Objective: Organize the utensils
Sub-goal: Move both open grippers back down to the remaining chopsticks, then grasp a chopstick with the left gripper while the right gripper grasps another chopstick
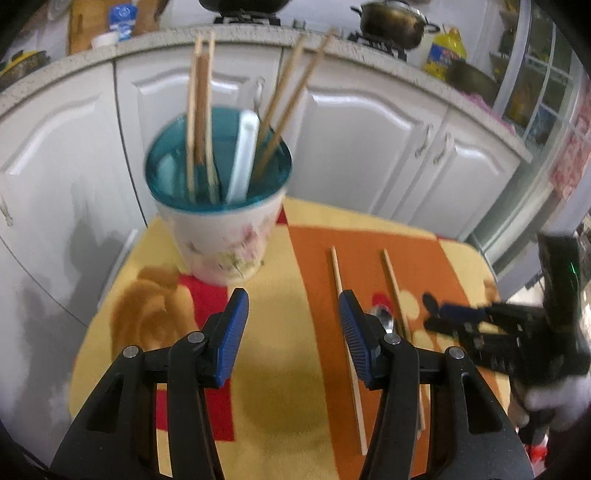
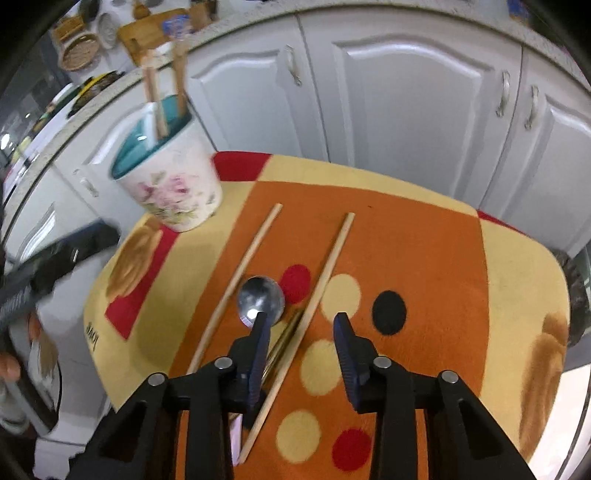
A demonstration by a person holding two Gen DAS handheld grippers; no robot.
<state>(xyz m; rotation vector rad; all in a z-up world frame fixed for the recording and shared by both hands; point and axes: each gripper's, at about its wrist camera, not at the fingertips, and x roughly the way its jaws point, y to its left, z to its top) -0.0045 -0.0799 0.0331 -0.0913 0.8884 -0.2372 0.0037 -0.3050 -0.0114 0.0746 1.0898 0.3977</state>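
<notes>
A floral cup with a teal inside [image 1: 221,229] stands at the far left of the table [image 1: 273,387] and holds several chopsticks and a white spoon [image 1: 242,158]. Two loose chopsticks [image 2: 236,280] [image 2: 314,306] and a metal spoon [image 2: 260,299] lie on the orange patch of the table cover. My left gripper [image 1: 293,310] is open and empty, just short of the cup. My right gripper [image 2: 301,325] is open and empty, low over the spoon handle and the right chopstick. The right gripper also shows in the left wrist view [image 1: 436,314]. The cup also shows in the right wrist view [image 2: 173,181].
White cabinet doors [image 1: 369,140] stand close behind the table. A counter above them carries a metal pot [image 1: 395,22], a yellow oil bottle [image 1: 445,51] and a stove. The table cover [image 2: 406,240] has rounded edges falling off at left and right.
</notes>
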